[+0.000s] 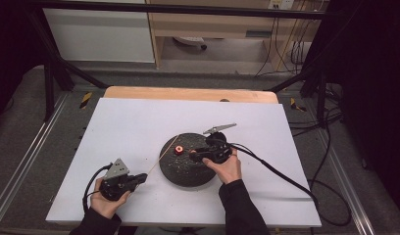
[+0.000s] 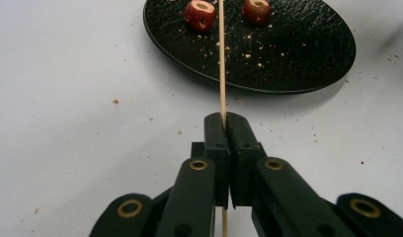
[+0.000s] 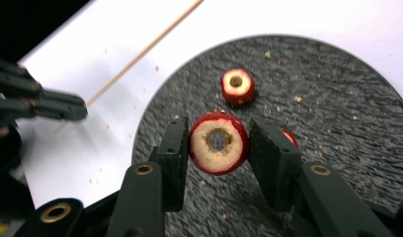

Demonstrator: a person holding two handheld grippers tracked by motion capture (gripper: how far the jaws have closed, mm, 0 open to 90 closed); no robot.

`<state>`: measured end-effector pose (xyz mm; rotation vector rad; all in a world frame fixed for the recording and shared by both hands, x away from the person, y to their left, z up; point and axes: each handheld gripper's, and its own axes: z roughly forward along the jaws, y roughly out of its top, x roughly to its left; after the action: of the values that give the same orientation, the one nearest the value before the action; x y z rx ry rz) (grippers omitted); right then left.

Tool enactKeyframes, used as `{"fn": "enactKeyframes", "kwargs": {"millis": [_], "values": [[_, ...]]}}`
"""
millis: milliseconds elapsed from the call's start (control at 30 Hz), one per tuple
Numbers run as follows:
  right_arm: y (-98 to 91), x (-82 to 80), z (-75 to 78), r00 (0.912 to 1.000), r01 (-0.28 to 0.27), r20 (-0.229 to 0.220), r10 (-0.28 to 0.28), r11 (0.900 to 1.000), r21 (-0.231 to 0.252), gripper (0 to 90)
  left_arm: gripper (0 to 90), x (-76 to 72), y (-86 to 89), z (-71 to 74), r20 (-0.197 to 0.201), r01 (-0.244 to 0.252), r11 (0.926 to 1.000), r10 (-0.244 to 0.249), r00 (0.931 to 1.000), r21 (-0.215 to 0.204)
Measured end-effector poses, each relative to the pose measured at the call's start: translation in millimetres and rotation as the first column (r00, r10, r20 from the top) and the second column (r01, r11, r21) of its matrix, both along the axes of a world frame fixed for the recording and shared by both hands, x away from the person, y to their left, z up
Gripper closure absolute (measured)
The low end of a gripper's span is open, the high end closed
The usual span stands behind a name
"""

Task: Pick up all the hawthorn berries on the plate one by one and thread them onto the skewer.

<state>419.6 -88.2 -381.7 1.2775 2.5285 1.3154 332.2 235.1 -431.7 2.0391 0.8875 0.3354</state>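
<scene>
From the high view, your left hand-held gripper is sitting near the front left of the white-covered table, with bare white surface lying open behind it and to its left. Your right hand-held gripper is hovering over the round black textured plate, which is resting near the middle of the table, well clear of every edge. The thin pale wooden skewer is slanting from the left hand-held gripper up across the plate's left rim.

In the left gripper view, the jaws are pinched fully together on the skewer, which is running straight ahead over the plate. Two red cored fruit pieces are lying on the plate's far side; the left one is showing its hollow, and both are cut off by the top edge.

In the right gripper view, the jaws are clamping a red-skinned, pale-fleshed cored fruit ring, its hole facing you, above the plate. A smaller cored ring is lying beyond it. Another red piece is peeking out behind the right jaw, mostly hidden.
</scene>
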Motion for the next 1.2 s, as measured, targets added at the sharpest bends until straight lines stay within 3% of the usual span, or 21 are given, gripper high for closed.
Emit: {"fn": "enactKeyframes", "kwargs": {"millis": [33,67,100,133,267,300,467,500,533,567,633,733,767,800,1000,1033,1100,1200], "values": [[0.0,0.0,0.0,1.0,0.0,0.0,0.0,1.0,0.0,60.8,88.2,-0.1,-0.3,0.0,0.001,0.0,1.0,0.0,1.0,0.0],[-2.5,-1.9,-1.1,0.9998,0.02,0.005,-0.02,0.9988,0.044,60.8,88.2,-0.3,-0.6,-0.1,0.001,0.0,1.0,0.0,1.0,-0.001],[-2.5,-1.9,-1.1,0.9998,0.02,0.005,-0.02,0.9988,0.044,60.8,88.2,-0.4,-0.9,-0.2,0.001,0.0,1.0,0.0,1.0,-0.001],[-4.6,-3.7,-2.1,0.9991,0.039,0.015,-0.041,0.9958,0.082,60.8,88.2,-0.5,-1.1,-0.3,0.001,0.0,1.0,0.0,1.0,-0.001],[-7.1,-6.7,-4.0,0.9974,0.062,0.027,-0.067,0.9882,0.14,60.8,88.1,-0.9,-2.0,-0.6,0.001,-0.004,1.0,0.004,1.0,-0.006],[-8.2,-8.7,-5.9,0.9962,0.073,0.034,-0.08,0.9824,0.172,60.8,88.1,-1.0,-2.2,-0.6,0.001,-0.004,1.0,0.004,1.0,-0.006],[-9.1,-12.2,-10.6,0.9922,0.101,0.049,-0.115,0.9676,0.231,60.8,88.1,-1.8,-3.5,-1.0,0.001,-0.007,0.9999,0.007,1.0,-0.014],[-9.2,-13.2,-11.8,0.9906,0.113,0.047,-0.128,0.9617,0.25,60.8,88.1,-2.0,-3.7,-1.0,0.001,-0.008,0.9998,0.008,1.0,-0.016],[-9.7,-14.9,-14.3,0.9872,0.129,0.054,-0.15,0.9497,0.285,60.8,88.1,-2.2,-4.0,-1.1,0.001,-0.01,0.9998,0.01,1.0,-0.018],[-9.7,-14.9,-14.3,0.9872,0.129,0.054,-0.15,0.9497,0.285,60.8,88.1,-2.3,-4.4,-1.3,0.001,-0.012,0.9997,0.013,0.9999,-0.021],[-9.6,-16.3,-16.6,0.984,0.142,0.058,-0.168,0.9401,0.31,60.8,88.1,-2.6,-5.0,-1.6,-0.001,-0.014,0.9997,0.014,0.9999,-0.023],[-9.0,-18.3,-20.3,0.9786,0.155,0.074,-0.192,0.9231,0.352,60.8,88.1,-3.4,-6.6,-2.1,0.0,-0.014,0.9996,0.014,0.9999,-0.026],[-8.1,-19.1,-21.8,0.9751,0.165,0.077,-0.208,0.9121,0.375,60.9,88.1,-3.7,-7.1,-2.1,0.001,-0.015,0.9996,0.015,0.9999,-0.026],[-8.1,-19.1,-21.8,0.9751,0.165,0.077,-0.208,0.9121,0.375,60.9,88.1,-4.1,-7.7,-2.2,0.002,-0.017,0.9995,0.017,0.9999,-0.027],[-5.6,-20.6,-23.1,0.9613,0.187,0.103,-0.256,0.8794,0.438,60.9,88.1,-5.6,-10.2,-2.9,0.005,-0.024,0.9991,0.024,0.9997,-0.035],[-4.3,-20.9,-23.4,0.956,0.196,0.106,-0.274,0.865,0.462,60.9,88.1,-5.8,-10.5,-2.9,0.004,-0.024,0.999,0.024,0.9997,-0.037],[-4.0,-20.7,-23.7,0.9535,0.201,0.107,-0.282,0.8597,0.469,61.0,88.1,-6.5,-11.3,-3.1,0.007,-0.028,0.9988,0.028,0.9996,-0.041],[-2.4,-20.3,-24.3,0.9444,0.218,0.108,-0.311,0.8368,0.502,61.0,88.1,-7.2,-12.5,-3.3,0.01,-0.029,0.9986,0.029,0.9995,-0.044]]}}
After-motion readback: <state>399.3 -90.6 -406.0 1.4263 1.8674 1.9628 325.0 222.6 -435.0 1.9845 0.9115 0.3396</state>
